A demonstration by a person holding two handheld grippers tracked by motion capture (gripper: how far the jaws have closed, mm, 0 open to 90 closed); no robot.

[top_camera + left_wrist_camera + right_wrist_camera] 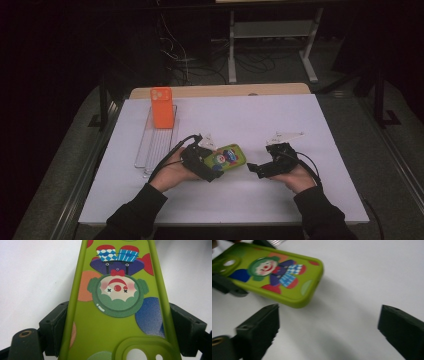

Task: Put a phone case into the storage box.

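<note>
The left hand-held gripper [212, 170] clamps the green clown phone case [226, 158] across its sides; light, flexible, slippery. The right hand-held gripper [252, 169], jaws apart, should take its free end.

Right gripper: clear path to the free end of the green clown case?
Probably yes. The right gripper is open with nothing between its fingers, and bare white table lies between it and the green clown case. The left gripper clamps the camera-hole end, so the near end is free.

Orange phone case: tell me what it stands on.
The orange phone case stands upright at the far end of a clear ridged tray on the white table; its base contact is hidden.
</note>
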